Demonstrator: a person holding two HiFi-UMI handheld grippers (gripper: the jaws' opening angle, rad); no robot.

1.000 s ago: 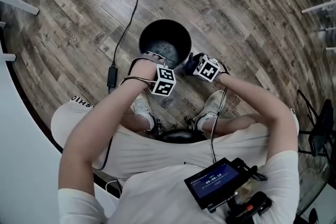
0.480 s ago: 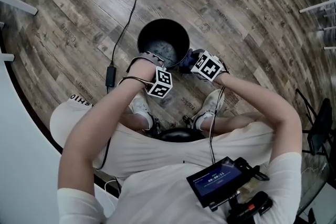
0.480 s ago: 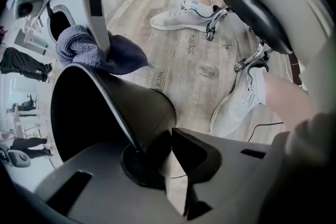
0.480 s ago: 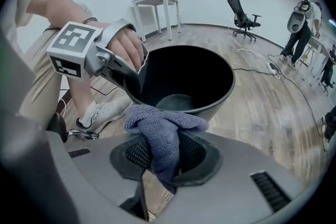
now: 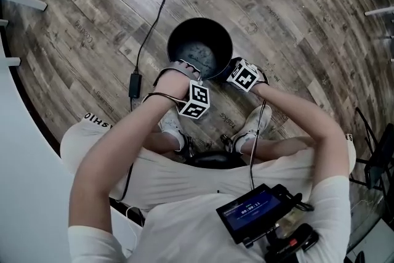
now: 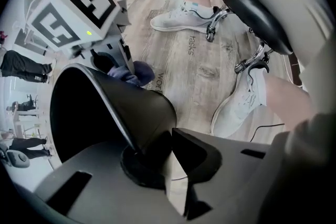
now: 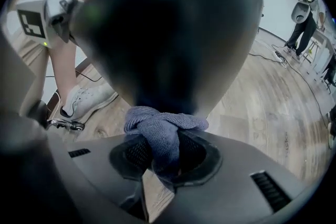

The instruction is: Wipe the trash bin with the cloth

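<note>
While the round black plastic trash bin (image 5: 181, 46) stands on the wood-plank floor (image 5: 92, 9) just ahead of the seated person's white sneakers (image 5: 173, 124), the left claw (image 5: 183, 66) comes down onto its near rim. Its jaws have just been closing, and the left gripper view shows the left claw (image 6: 165, 156) clamped on the bin's thin wall (image 6: 137, 113), one jaw inside the dark hollow and the other outside.

The right claw (image 5: 227, 71) sits just beside it, at the right of the near rim and outside the bin. In the right gripper view its jaws (image 7: 163, 159) are pinched on the middle of a bunched blue-grey cloth (image 7: 163, 128), whose bundled end lies against the bin's outer wall (image 7: 168, 34) (the same cloth (image 6: 134, 72) shows past the rim in the left gripper view).

A thin black cable (image 5: 154, 18) runs across the floor left of the bin. The black stool seat (image 5: 209, 160) shows between the person's knees.
</note>
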